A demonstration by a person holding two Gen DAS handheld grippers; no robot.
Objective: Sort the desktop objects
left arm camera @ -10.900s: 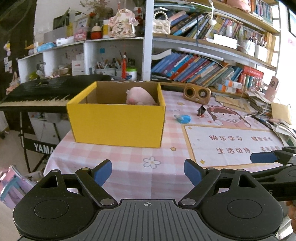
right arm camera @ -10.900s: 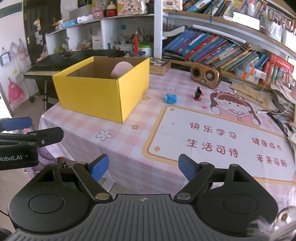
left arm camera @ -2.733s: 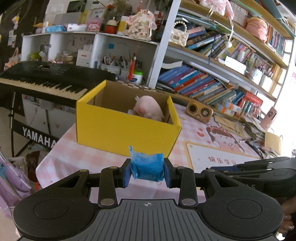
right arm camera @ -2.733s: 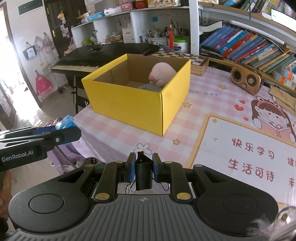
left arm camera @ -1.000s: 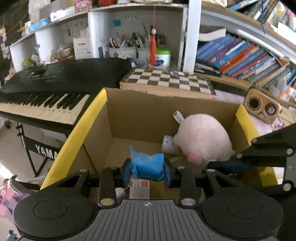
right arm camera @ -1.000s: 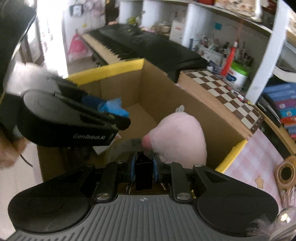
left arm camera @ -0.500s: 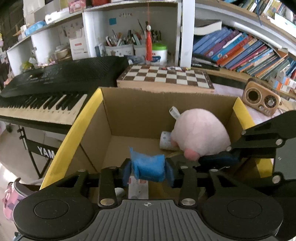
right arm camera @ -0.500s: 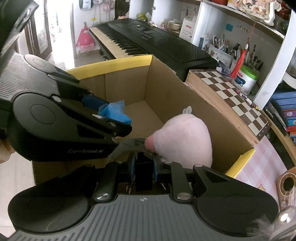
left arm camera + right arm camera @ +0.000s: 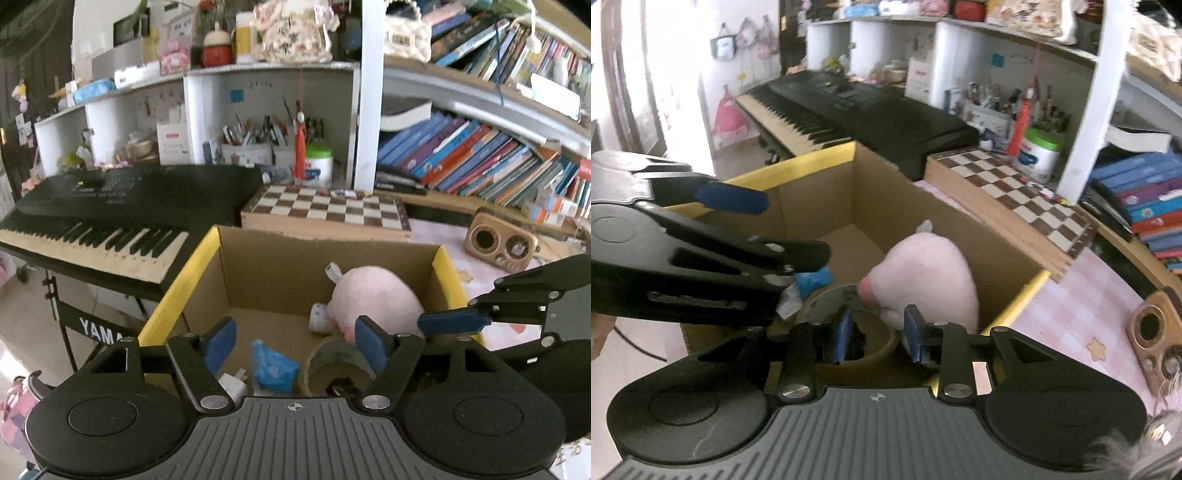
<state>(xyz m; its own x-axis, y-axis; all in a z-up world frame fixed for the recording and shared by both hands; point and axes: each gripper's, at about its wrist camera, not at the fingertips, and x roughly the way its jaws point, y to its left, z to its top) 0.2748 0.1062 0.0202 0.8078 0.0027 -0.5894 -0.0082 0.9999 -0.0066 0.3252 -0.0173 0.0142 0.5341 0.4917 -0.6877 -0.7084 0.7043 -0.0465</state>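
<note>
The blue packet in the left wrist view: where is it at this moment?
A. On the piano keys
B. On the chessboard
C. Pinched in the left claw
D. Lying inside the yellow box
D: the blue packet lies on the floor of the yellow box, below the left claw, whose jaws stand apart and clear of it.

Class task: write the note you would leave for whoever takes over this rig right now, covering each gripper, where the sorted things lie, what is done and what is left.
Left gripper: jaws have just been opening, nothing between them.
Right gripper: jaws have just been opening, empty.
Blue packet and black clip lie in the yellow box, beside the pink plush and tape roll.
Done: both drops.
Left: withdraw both grippers; check the table.
</note>
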